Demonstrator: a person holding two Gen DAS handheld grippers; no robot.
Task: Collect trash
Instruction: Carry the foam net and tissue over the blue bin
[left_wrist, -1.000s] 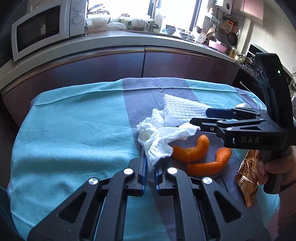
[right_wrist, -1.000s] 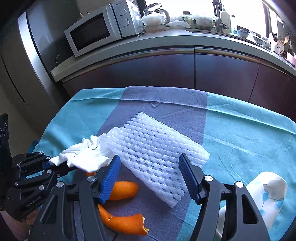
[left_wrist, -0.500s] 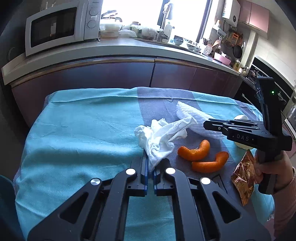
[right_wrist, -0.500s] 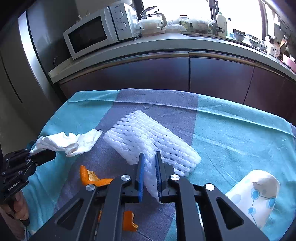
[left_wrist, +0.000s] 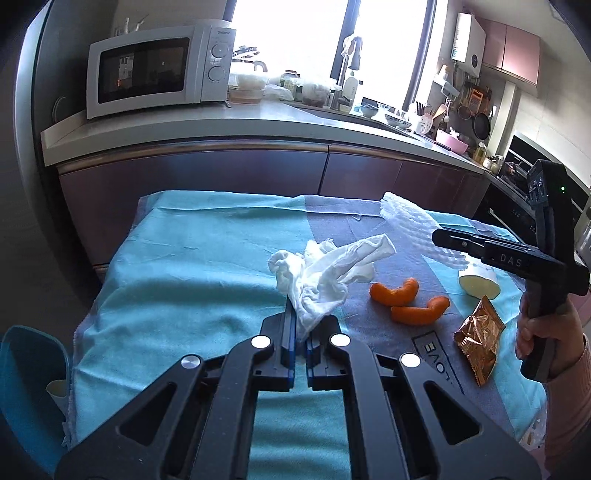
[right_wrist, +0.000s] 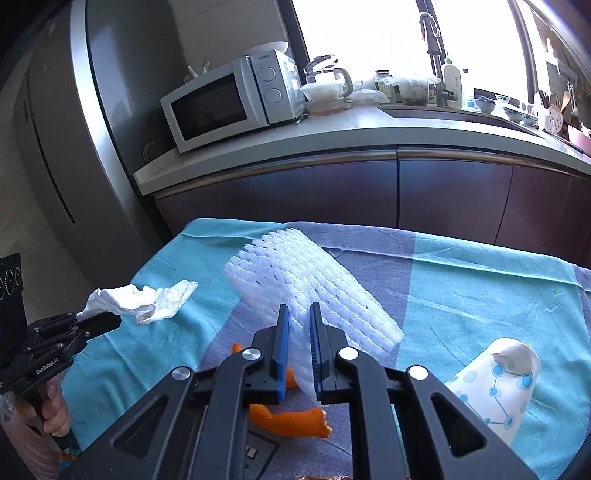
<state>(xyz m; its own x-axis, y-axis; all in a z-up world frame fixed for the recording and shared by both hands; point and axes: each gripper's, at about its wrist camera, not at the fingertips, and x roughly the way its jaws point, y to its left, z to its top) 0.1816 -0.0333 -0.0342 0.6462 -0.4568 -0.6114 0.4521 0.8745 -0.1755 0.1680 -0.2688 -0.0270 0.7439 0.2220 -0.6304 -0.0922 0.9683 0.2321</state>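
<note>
The jaws of the left gripper (left_wrist: 301, 325) are pressing together on a crumpled white paper tissue (left_wrist: 325, 273), pinching its near corner between the blue pads while the rest of the tissue is hanging out ahead of the fingertips, lifted clear of the teal and grey cloth (left_wrist: 192, 280) that is covering the table. The jaws of the right gripper (right_wrist: 299, 332) are clamping the near edge of a white foam fruit-net sleeve (right_wrist: 314, 280), squeezing the mesh thin between their pads; the sleeve is tilting up and away from the fingers, its far end raised over the grey stripe of the cloth. Two curved pieces of orange peel (left_wrist: 395, 293) are lying on the grey stripe, just beside each other, and in the right wrist view they are showing partly under the gripper body. A crinkled bronze foil snack wrapper (left_wrist: 480, 332) is lying near the peels, towards the table's near right edge. A white paper cup with a blue dot pattern (right_wrist: 498, 384) is lying on its side on the teal part of the cloth, apart from the sleeve. A hand (left_wrist: 543, 339) is gripping the handle of the right gripper. Behind the table, a white microwave oven (left_wrist: 155, 72) is standing on the pale kitchen counter (left_wrist: 258, 122).
</note>
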